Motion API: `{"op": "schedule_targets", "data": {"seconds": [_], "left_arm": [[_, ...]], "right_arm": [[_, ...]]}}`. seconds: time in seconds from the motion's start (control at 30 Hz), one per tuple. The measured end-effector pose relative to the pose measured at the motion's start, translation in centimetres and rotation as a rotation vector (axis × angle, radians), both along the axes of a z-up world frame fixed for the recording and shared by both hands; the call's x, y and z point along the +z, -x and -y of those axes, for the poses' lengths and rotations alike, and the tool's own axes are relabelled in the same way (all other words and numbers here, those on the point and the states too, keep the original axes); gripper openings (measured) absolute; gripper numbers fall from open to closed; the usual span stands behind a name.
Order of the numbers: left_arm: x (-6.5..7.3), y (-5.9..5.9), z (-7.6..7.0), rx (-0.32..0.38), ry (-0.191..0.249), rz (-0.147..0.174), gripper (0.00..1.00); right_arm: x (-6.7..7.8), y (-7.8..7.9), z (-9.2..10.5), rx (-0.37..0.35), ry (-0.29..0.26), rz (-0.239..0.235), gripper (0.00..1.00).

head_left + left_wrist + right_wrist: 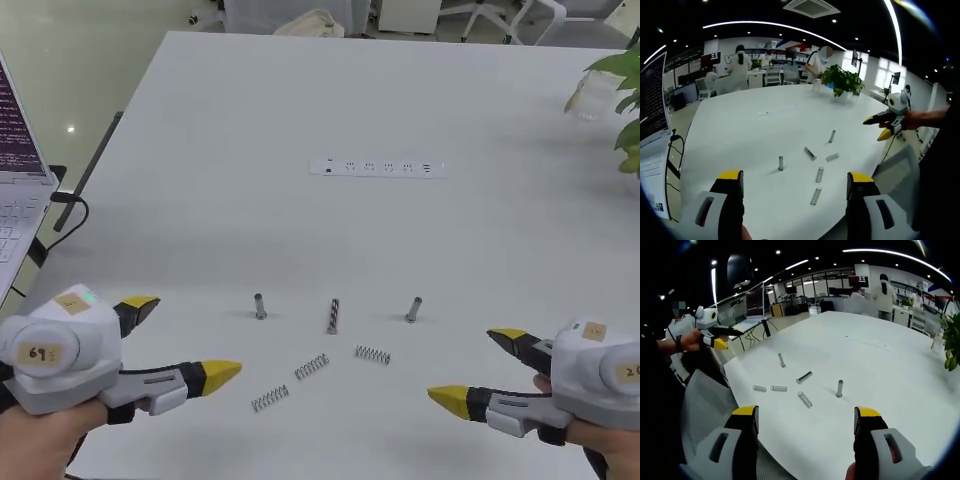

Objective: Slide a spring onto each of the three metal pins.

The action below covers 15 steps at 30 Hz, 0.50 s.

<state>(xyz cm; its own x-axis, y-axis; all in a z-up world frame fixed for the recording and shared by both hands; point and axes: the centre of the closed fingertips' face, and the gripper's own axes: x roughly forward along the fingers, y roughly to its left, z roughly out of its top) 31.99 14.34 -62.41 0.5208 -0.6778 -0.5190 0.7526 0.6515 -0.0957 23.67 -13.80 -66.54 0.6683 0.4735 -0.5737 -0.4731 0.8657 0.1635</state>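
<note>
Three metal pins sit in a row on the white table (pixel 300 230): the left pin (pixel 260 306) and right pin (pixel 414 309) stand upright, while the middle pin (pixel 333 316) seems to lie on its side (pixel 804 377). Three loose springs (pixel 270 398) (pixel 312 366) (pixel 372 354) lie just in front of them. My left gripper (pixel 181 338) hovers at the near left, open and holding nothing; its yellow tips frame the springs (pixel 819 174). At the near right my right gripper (pixel 477 367) is also open and holding nothing, with the pins ahead (pixel 839 388).
A white power strip (pixel 378 168) lies across the table's middle, beyond the pins. A laptop (pixel 15 180) and a black cable (pixel 70 205) sit past the left edge. A potted plant (pixel 625 100) stands at the far right. People stand at desks in the background.
</note>
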Motion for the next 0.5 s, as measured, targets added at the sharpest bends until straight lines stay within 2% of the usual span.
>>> {"op": "schedule_targets", "data": {"seconds": [0.5], "left_arm": [[0.28,-0.37,-0.58,0.012,-0.002,0.005,0.81]], "right_arm": [[0.35,-0.48,0.04,-0.011,-0.013,0.002,0.74]]}}
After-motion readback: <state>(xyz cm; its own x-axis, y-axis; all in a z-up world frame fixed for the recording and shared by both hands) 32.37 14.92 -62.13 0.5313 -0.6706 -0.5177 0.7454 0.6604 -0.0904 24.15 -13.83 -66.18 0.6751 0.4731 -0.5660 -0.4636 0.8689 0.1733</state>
